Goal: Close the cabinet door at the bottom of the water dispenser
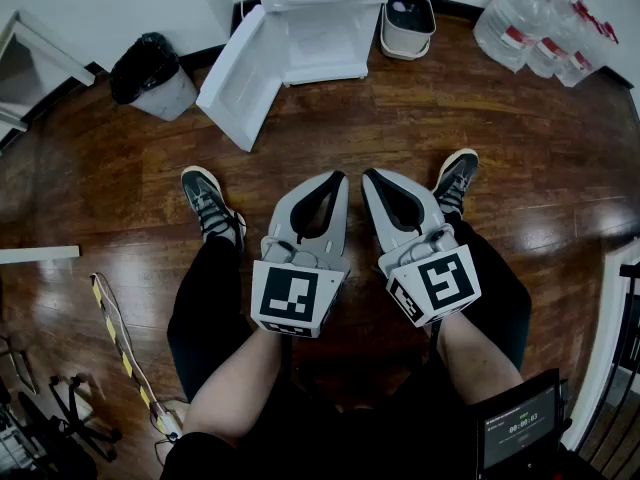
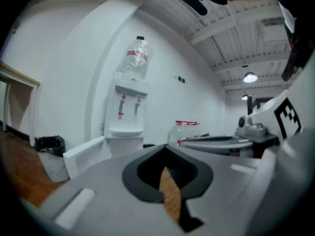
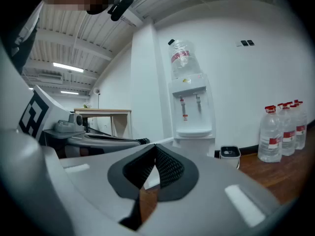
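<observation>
Plainly, we held the left tool (image 1: 333,180) with its jaws pressed together on nothing. The right tool (image 1: 374,176) was likewise closed and empty. The two sat side by side, just apart, between our legs, roughly level and aimed at the water dispenser (image 1: 320,28). Our forearms reached up from the bottom edge of the head view, and the marker cubes hid our hands. Through the gap behind each pair of closed jaws, only a sliver of the wooden floor (image 1: 330,128) showed. Well apart from both tools, the cabinet door (image 1: 238,80) at the foot of the dispenser stood swung wide open to the left. The head view cut off the dispenser's top, but the left gripper view showed the bottle (image 2: 137,58) on it. We could not make out what lay inside the open cabinet. A black-lined bin (image 1: 150,76) stood left of the door, and spare water bottles (image 1: 545,23) stood at the right.
</observation>
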The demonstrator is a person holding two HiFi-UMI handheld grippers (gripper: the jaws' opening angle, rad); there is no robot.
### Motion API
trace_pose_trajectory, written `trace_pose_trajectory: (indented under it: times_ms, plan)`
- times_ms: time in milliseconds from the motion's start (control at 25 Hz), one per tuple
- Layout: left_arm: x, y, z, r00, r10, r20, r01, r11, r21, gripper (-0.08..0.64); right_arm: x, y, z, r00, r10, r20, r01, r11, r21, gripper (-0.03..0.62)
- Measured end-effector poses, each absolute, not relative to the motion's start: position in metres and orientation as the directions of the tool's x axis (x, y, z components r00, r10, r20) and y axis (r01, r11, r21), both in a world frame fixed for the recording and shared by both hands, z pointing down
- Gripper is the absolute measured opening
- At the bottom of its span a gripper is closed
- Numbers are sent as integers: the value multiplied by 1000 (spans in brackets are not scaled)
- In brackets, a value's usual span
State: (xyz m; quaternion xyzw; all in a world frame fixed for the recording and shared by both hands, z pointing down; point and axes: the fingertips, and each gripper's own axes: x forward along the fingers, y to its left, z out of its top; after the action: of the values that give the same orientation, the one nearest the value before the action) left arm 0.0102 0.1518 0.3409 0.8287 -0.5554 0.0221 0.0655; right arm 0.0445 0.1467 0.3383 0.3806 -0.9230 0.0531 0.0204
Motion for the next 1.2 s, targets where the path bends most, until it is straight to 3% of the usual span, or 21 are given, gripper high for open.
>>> trace_pose_trajectory:
  times_ms: [720,880,1200]
  plan:
    - [-104,82,343,225,-957,183,-970,-204,129,26,-23,75,334,-757,-635,155,-651,753,-96,5]
    - [-115,64,331,223,-961,166,-972,-208,107,66,-37,57,333,-759,-630,163,-648,757,-88,5]
    - [-147,32,327,184,-967,175,-982,-171,83,75,-56,26,329,-766,-621,166,-639,763,-97,5]
